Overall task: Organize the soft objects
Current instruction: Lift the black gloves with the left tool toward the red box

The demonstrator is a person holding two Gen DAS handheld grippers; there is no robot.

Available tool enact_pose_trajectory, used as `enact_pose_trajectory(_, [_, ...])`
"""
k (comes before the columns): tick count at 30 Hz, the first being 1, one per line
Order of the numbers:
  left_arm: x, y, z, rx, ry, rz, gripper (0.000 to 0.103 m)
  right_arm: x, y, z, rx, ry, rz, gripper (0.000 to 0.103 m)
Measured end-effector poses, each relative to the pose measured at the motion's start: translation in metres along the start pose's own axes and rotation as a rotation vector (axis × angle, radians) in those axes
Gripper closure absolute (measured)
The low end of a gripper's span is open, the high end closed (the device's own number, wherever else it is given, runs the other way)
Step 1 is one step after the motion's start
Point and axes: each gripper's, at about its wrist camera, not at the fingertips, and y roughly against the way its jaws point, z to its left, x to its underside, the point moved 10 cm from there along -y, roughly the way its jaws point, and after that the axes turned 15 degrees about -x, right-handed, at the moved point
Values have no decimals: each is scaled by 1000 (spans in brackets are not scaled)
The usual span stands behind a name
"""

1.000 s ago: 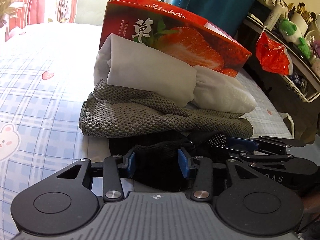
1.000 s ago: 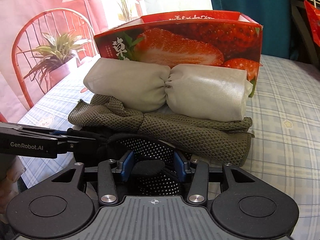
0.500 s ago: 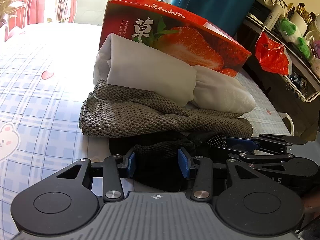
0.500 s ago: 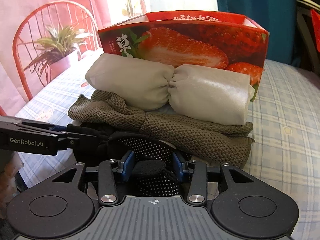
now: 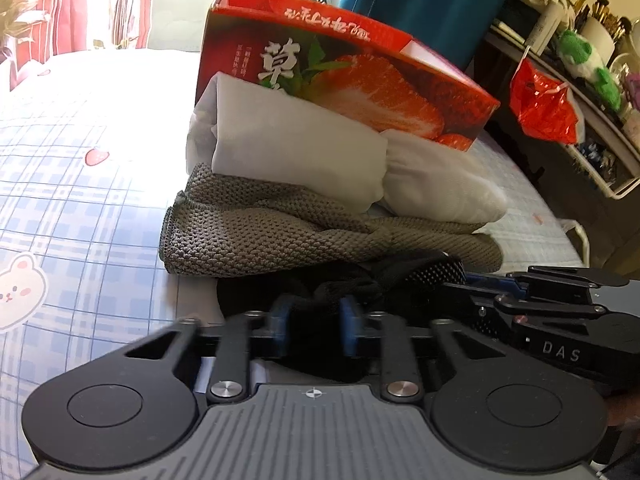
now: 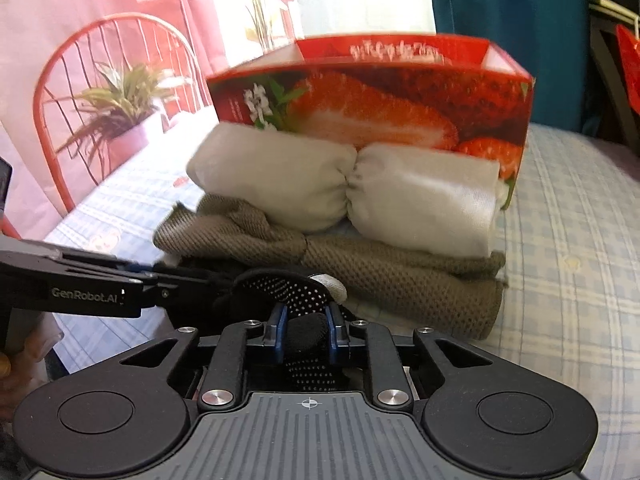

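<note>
Nearest the cameras, both grippers work the same black dotted fabric [image 6: 292, 290] lying at the near edge of the bed [image 5: 80, 184]. The left gripper [image 5: 314, 322] has its blue-padded fingers [image 5: 278, 326] drawn in around a bunched fold of that dark cloth — its jaws have just been closing, and the pads now press the fold from both sides. The right gripper [image 6: 306, 330] does likewise: its jaws have just been closing too, and its fingers [image 6: 278, 330] pinch a rounded lump of the black fabric between them. Each gripper shows in the other's view, coming in from the side, so the two hold the cloth close beside one another.

Just behind the black piece lies an olive-grey knitted cloth [image 5: 280, 236], folded into a long roll across the bed and touching the dark fabric's far edge. On top of it, toward the back, rests a white bundle [image 6: 348, 188] cinched in the middle into two puffed halves.

Behind the bundle and touching it stands a red strawberry box [image 5: 360, 88], open at the top. The bed's sheet is pale blue plaid with small bear and strawberry prints. Farther off — a teal curtain [image 5: 432, 12], and at the right a shelf [image 5: 592, 128] with a red plastic bag [image 5: 544, 108] hanging on it.
</note>
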Motion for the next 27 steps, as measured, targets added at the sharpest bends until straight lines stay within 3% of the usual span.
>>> enact_pose_trajectory(11, [-44, 55, -15, 17, -13, -191, 89, -41, 38, 5, -39, 12, -156, 87])
enact_pose_trajectory(22, [-44, 67, -19, 41, 2, -217, 90, -47, 49, 7, -35, 15, -187, 88])
enact_pose_trajectory(27, [-64, 78, -15, 35, -6, -268, 90, -62, 55, 10, -46, 32, -215, 88])
